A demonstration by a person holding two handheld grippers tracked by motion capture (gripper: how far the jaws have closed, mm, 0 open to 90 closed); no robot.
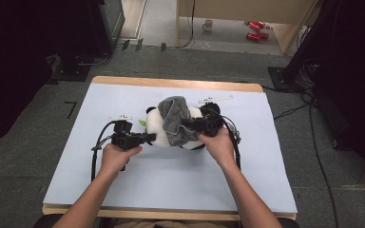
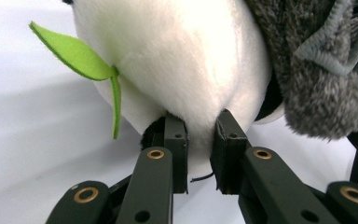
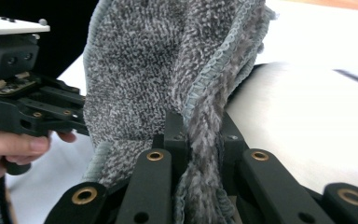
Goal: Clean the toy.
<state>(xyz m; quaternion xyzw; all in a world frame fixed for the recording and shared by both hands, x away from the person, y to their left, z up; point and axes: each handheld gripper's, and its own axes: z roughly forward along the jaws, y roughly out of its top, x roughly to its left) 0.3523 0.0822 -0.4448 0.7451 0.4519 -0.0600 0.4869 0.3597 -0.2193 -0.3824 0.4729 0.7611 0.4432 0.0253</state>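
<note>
A plush panda (image 1: 158,126) lies in the middle of the pale sheet, white-bodied with black parts and a green felt leaf (image 2: 77,58). A grey towel (image 1: 175,118) is draped over it. My left gripper (image 1: 149,137) comes in from the left and is shut on a fold of the panda's white fur (image 2: 186,70), its pads pinching the plush. My right gripper (image 1: 186,126) reaches in from the right and is shut on the grey towel (image 3: 158,79), whose hemmed edge runs down between its jaws. The left gripper (image 3: 14,100) and its hand also appear in the right gripper view.
The light blue sheet (image 1: 123,175) covers a wooden table (image 1: 171,83) with open room all around the panda. Cables trail from both grippers. On the floor beyond stand a mug (image 1: 208,24) and red items (image 1: 255,29); dark equipment flanks both sides.
</note>
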